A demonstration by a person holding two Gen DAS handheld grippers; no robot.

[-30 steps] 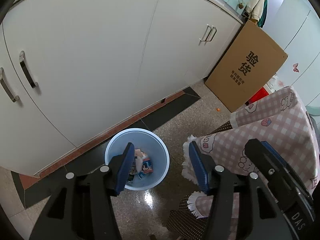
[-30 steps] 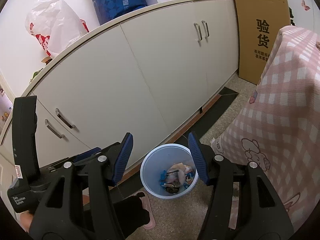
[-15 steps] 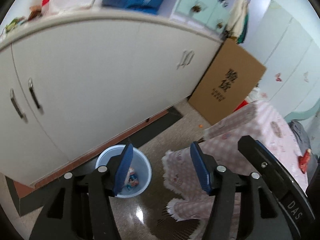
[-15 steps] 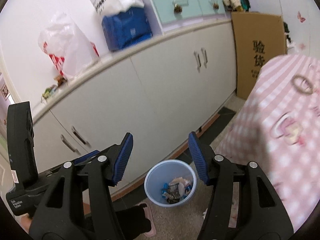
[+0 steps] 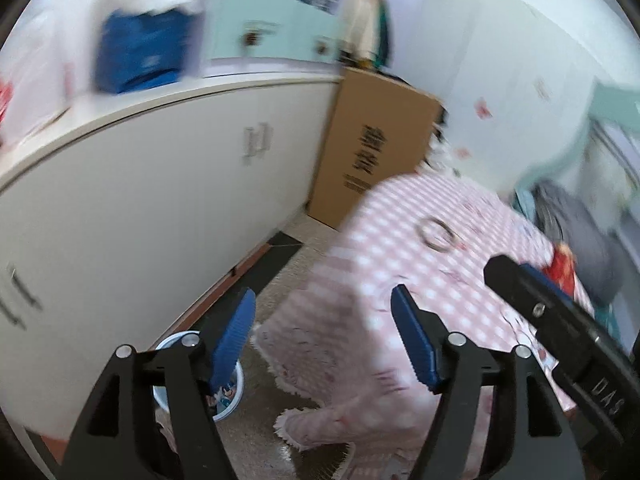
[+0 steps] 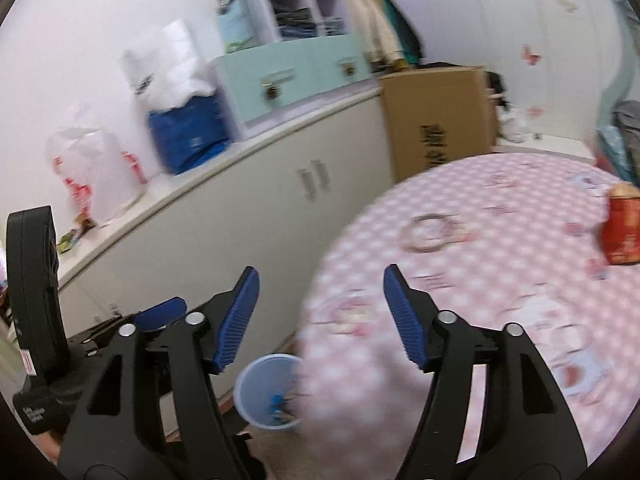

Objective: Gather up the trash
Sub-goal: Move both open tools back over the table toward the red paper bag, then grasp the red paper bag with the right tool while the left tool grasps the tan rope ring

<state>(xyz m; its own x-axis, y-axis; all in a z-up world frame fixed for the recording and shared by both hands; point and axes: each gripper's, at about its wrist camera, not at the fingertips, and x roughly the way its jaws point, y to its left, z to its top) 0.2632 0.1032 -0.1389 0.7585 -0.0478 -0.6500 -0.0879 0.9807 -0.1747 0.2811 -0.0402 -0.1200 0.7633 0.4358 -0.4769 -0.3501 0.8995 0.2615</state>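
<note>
some trash already sits in the blue bin [image 6: 269, 390] on the floor at seven o'clock. a red packet [image 6: 622, 230] waits on the pink table [image 6: 500, 280] at three o'clock. left gripper [image 5: 324, 338] and right gripper [image 6: 320, 316] are both empty, jaws opening.

A round, pale blue plastic waste bin [image 6: 267, 390] stands upright on the floor, near, beside the white cabinet front and left of the hanging pink checked cloth. Colourful wrappers lie at its bottom. A red crumpled snack packet [image 6: 622, 230] sits upright on the pink-covered surface, far right.
</note>
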